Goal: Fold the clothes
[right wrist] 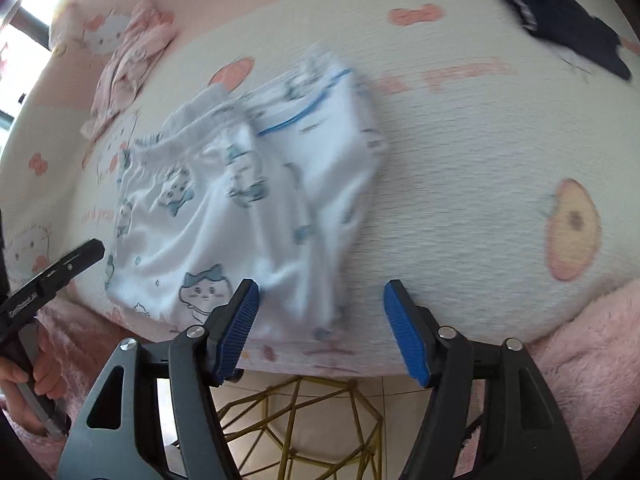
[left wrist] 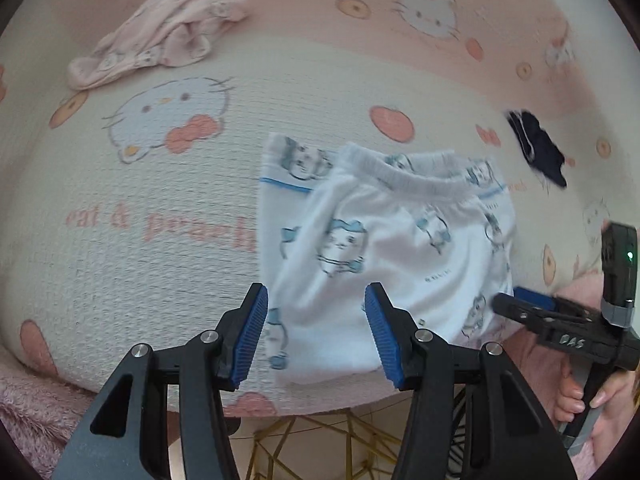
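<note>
White printed shorts (left wrist: 384,256) lie doubled over at the table's (left wrist: 168,280) near edge, both grippers, left (left wrist: 316,336) and right (right wrist: 320,332), gaping empty just short of them; a pink garment (left wrist: 160,36) and a dark one (left wrist: 540,152) lie crumpled beyond, seemingly awaiting folding.

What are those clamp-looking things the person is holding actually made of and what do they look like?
Each gripper, left and right, has two black angular arms with silver pivot bolts, ending in ribbed blue pads. The handheld body carries white lettering and a small green light.
</note>
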Demonstrator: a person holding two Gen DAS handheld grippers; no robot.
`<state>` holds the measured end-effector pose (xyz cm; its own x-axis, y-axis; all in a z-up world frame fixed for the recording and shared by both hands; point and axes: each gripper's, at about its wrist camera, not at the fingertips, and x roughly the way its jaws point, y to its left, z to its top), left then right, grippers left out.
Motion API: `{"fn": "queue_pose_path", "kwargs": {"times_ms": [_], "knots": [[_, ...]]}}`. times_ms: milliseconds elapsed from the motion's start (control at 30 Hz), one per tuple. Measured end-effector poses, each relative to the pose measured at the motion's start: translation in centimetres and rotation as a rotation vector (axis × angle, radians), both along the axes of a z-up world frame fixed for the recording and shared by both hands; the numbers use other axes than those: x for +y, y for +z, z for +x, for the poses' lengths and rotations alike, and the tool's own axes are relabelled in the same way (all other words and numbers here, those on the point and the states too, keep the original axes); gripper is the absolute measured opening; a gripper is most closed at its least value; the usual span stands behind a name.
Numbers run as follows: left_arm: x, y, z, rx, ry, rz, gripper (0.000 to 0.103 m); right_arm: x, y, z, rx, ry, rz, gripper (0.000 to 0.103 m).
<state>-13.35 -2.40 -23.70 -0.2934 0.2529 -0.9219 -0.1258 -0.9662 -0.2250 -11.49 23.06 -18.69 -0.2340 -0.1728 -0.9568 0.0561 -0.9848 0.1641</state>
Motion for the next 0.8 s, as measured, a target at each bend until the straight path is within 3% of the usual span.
{"fn": "queue_pose_path", "kwargs": {"times_ms": [33,100,167,200,233,300,433,633,700,800], "knots": [[0.3,-0.2,-0.3,-0.014,-0.002,0.000,0.053,-0.7,-0.2,0.4,-0.004,0.021,0.017,0.087],[-0.1,0.4,0.2,-0.044,0.005,-0.003,0.053,-2.0,-0.7,1.2,-0.012,0.063,0.050,0.087],[-1.1,0.3,1.1,-0.058,0.012,0.001,0.053,-2.6,-0.6,1.8,0.003,0.098,0.074,0.074],[-1.3,0.3,1.1,-0.061,0.015,0.005,0.053,-2.3,-0.3,2.0,0.010,0.098,0.050,0.050],[-1.5,0.3,1.0,-0.063,0.020,0.012,0.053,-2.1,0.0,2.1,0.017,0.098,0.026,0.033],[-2.0,0.3,0.8,-0.065,0.029,0.028,0.053,-1.5,0.5,2.5,0.032,0.098,-0.022,0.023],[-2.8,0.5,0.4,-0.062,0.045,0.053,0.053,0.2,1.1,3.8,0.051,0.117,-0.089,0.017],[-5.3,1.7,0.1,-0.031,0.088,0.112,0.053,-4.2,3.9,1.0,0.107,0.277,-0.155,0.017],[-6.6,1.8,0.1,-0.042,0.114,0.166,0.053,-9.2,2.0,-1.6,0.084,0.307,-0.156,0.018],[-7.2,1.5,-0.2,-0.048,0.125,0.267,0.053,-11.0,0.2,-1.1,0.068,0.304,-0.162,0.020]]}}
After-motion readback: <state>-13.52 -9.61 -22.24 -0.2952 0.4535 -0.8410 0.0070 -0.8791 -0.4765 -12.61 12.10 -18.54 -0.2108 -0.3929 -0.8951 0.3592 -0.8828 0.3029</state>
